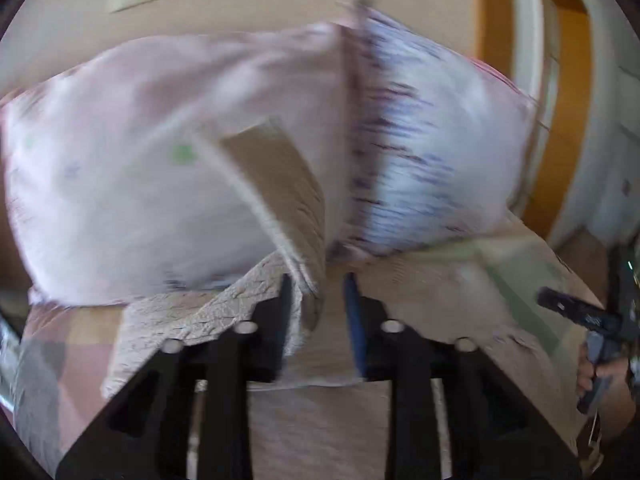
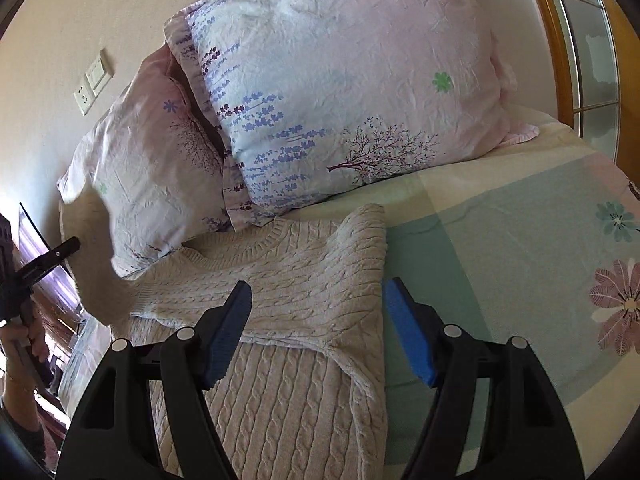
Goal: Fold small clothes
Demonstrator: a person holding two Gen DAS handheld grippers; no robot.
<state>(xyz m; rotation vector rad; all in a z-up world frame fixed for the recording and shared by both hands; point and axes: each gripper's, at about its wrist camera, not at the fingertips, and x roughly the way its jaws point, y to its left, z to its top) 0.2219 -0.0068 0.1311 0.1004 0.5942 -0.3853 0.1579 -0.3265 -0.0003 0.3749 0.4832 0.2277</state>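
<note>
A cream cable-knit sweater [image 2: 288, 280] lies on the bed, its right sleeve folded across the chest. My right gripper [image 2: 318, 312] is open just above the folded sleeve, holding nothing. My left gripper [image 1: 318, 292] holds the sweater's left sleeve [image 1: 292, 248] lifted off the bed; the view is motion-blurred and the jaws look narrowly parted with fabric between them. In the right wrist view the raised sleeve [image 2: 96, 256] hangs from the left gripper [image 2: 70, 246] at the far left.
Two pink and lilac flowered pillows [image 2: 344, 92] lean against the wall behind the sweater. A flowered bedsheet [image 2: 520, 248] covers the bed. A wooden-framed window [image 2: 560, 40] is at right. Wall sockets [image 2: 94, 80] are on the wall.
</note>
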